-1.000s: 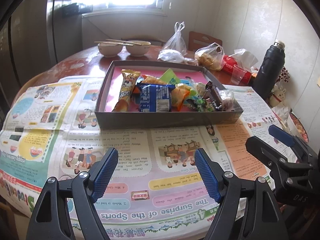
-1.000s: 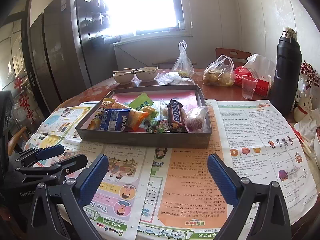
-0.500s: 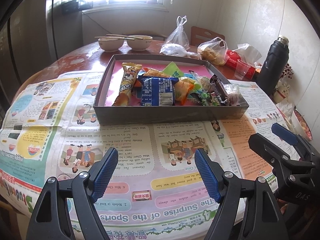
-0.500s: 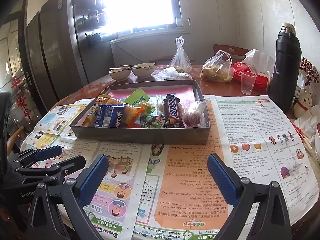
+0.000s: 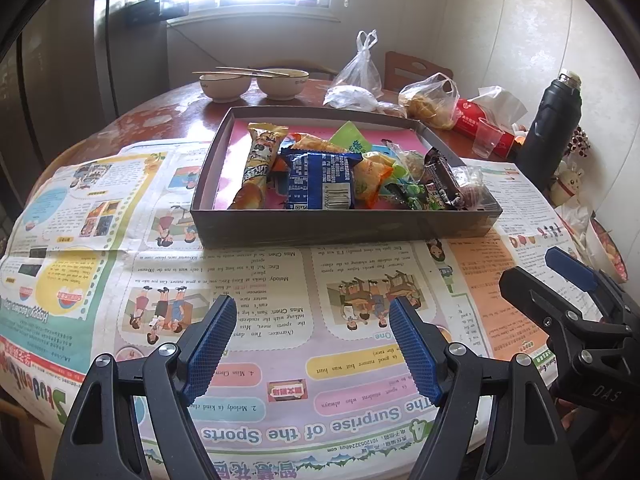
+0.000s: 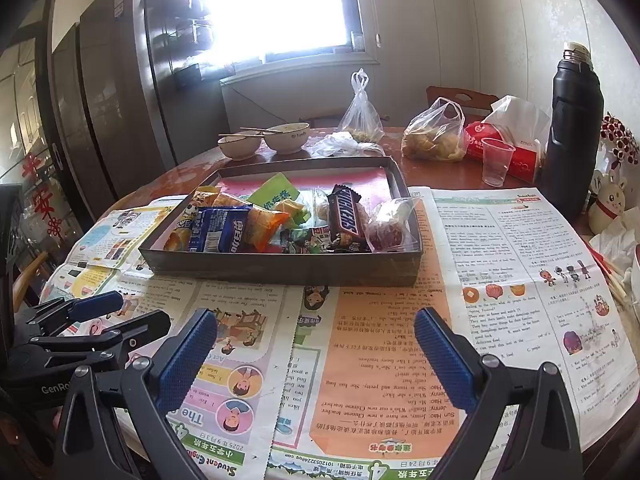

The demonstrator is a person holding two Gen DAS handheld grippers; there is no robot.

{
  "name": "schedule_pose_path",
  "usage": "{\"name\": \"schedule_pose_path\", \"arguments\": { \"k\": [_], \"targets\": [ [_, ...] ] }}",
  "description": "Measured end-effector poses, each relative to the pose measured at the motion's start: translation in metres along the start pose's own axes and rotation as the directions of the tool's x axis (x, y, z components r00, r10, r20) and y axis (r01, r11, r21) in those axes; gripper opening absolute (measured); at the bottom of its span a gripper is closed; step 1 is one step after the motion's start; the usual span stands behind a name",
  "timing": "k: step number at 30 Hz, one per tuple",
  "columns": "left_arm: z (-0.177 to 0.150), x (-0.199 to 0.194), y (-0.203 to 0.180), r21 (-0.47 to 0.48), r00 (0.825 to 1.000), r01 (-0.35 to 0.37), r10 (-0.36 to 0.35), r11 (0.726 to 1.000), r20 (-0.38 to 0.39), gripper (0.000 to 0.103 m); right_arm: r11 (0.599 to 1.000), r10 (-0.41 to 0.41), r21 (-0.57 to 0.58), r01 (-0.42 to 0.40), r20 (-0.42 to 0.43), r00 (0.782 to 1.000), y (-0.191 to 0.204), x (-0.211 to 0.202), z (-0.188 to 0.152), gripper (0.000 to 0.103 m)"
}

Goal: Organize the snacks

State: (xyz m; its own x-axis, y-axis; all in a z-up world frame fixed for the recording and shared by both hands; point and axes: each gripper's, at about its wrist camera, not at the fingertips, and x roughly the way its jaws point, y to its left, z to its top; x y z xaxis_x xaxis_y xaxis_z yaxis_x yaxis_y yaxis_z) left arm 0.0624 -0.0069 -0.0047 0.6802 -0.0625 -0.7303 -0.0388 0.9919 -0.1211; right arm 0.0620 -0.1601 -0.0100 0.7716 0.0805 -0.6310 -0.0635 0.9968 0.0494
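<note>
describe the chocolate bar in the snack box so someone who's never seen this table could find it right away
On the newspaper-covered round table sits a shallow dark box of snacks. Toward its right end, left of a clear bag of reddish sweets, lies the chocolate bar. It is the only dark brown wrapper, with big white letters.

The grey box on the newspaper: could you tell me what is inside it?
The box holds piled snacks: a Snickers bar, a blue biscuit pack, orange packets, a green sachet. Whatever lies beneath the pile is covered.
</note>
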Motion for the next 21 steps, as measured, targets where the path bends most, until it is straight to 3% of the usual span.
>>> {"name": "schedule_pose_path", "arguments": {
  "k": [12,16,21],
  "targets": [
    [0.001,0.005,0.005,-0.016,1.000,-0.027,0.027,1.000,-0.003,0.080,1.000,-0.002,0.014,0.002,-0.007,1.000,-0.005,0.001,0.000,0.100],
    [0.006,0.007,0.009,-0.011,1.000,-0.002,0.002,1.000,0.006,0.080,0.999,-0.011,0.045,0.012,-0.008,1.000,-0.018,0.003,0.005,0.100],
    [0.033,0.001,0.045,-0.074,0.996,-0.073,0.077,0.995,0.049,0.080,0.993,-0.048,0.105,0.053,-0.042,0.998,-0.054,0.012,0.019,0.101]
  ]
}}
